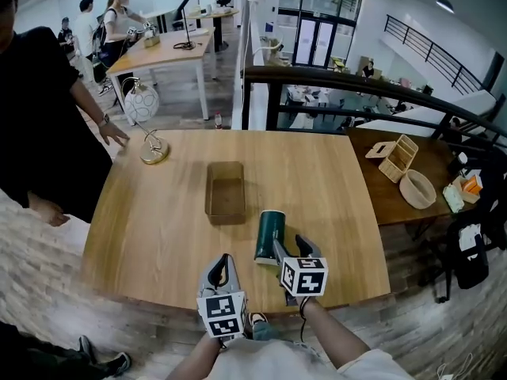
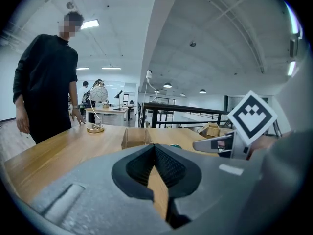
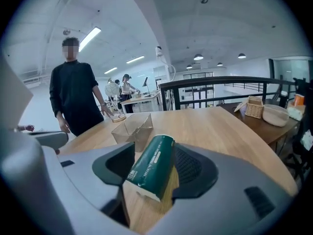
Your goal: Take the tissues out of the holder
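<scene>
Head view: wooden tabletop [image 1: 158,228] with the clear holder [image 1: 226,200] standing empty at centre. The green tissue pack [image 1: 269,234] lies on its side near the holder's front right corner, already out. Right gripper [image 1: 291,245]: jaws apart around the pack's near end. In the right gripper view the pack rests against one pad while a gap shows at the other, so no firm clamp is evident. Left gripper [image 1: 225,266]: jaws closed on nothing, to the pack's left. Handling, as judged: the pack is probably light and soft, and its smooth film wrap is liable to slip. A grip across the narrow width near mid-length seems best, since an end hold risks droop or twist
</scene>
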The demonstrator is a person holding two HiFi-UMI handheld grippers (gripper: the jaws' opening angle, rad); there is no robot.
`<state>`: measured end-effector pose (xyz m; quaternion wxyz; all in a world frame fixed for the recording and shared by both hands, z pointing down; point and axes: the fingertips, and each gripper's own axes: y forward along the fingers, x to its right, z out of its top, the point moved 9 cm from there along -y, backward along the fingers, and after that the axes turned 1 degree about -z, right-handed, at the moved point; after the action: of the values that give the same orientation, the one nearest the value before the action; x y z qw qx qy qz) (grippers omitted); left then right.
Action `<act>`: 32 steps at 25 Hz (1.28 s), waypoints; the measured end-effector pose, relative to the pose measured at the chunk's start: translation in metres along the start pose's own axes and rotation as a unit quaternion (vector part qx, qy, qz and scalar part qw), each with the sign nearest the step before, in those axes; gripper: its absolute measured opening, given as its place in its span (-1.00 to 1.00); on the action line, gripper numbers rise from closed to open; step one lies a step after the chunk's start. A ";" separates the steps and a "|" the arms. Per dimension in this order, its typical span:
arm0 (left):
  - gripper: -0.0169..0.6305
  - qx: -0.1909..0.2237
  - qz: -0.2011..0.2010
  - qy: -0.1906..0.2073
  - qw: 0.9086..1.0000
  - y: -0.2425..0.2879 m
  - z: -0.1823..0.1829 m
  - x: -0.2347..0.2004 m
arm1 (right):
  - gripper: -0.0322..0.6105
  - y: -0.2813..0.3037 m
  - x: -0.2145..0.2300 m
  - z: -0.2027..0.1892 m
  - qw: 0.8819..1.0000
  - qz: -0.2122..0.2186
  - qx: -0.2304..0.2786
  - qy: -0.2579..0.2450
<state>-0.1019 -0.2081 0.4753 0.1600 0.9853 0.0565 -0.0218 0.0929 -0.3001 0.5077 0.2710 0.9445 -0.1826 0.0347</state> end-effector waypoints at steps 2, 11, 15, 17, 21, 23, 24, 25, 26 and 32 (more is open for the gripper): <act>-0.97 0.005 0.001 -0.002 1.000 -0.001 0.004 0.000 | -0.19 -0.016 -0.003 0.005 1.000 0.010 0.018 0.005; -0.97 0.025 -0.012 -0.019 0.999 -0.009 0.015 0.006 | -0.75 -0.070 -0.014 0.019 0.997 0.015 0.070 0.003; -0.97 0.027 -0.018 -0.021 0.999 -0.011 0.017 0.009 | -0.82 -0.078 -0.014 0.010 0.998 0.011 0.066 0.009; -0.97 0.026 -0.019 -0.021 0.999 -0.012 0.016 0.010 | -0.85 -0.080 -0.013 0.004 0.998 0.007 0.063 0.010; -0.97 0.025 -0.022 -0.021 0.999 -0.012 0.014 0.011 | -0.89 -0.079 -0.011 0.000 0.998 0.007 0.060 0.013; -0.97 0.024 -0.023 -0.021 0.999 -0.011 0.014 0.011 | -0.89 -0.078 -0.012 0.000 0.998 0.008 0.060 0.010; -0.97 0.024 -0.024 -0.021 0.999 -0.011 0.014 0.011 | -0.89 -0.077 -0.012 0.001 0.998 0.007 0.060 0.007; -0.97 0.024 -0.025 -0.021 0.999 -0.011 0.014 0.012 | -0.89 -0.077 -0.012 0.002 0.998 0.007 0.060 0.005; -0.97 0.024 -0.026 -0.021 0.999 -0.010 0.015 0.012 | -0.89 -0.077 -0.013 0.003 0.998 0.006 0.060 0.003; -0.97 0.025 -0.029 -0.018 0.999 -0.011 0.018 0.013 | -0.89 -0.078 -0.014 0.005 0.998 0.003 0.061 -0.005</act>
<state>-0.0906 -0.2026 0.4537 0.1360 0.9863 0.0816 -0.0457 0.1082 -0.2373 0.4623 0.2118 0.9588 -0.1847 0.0422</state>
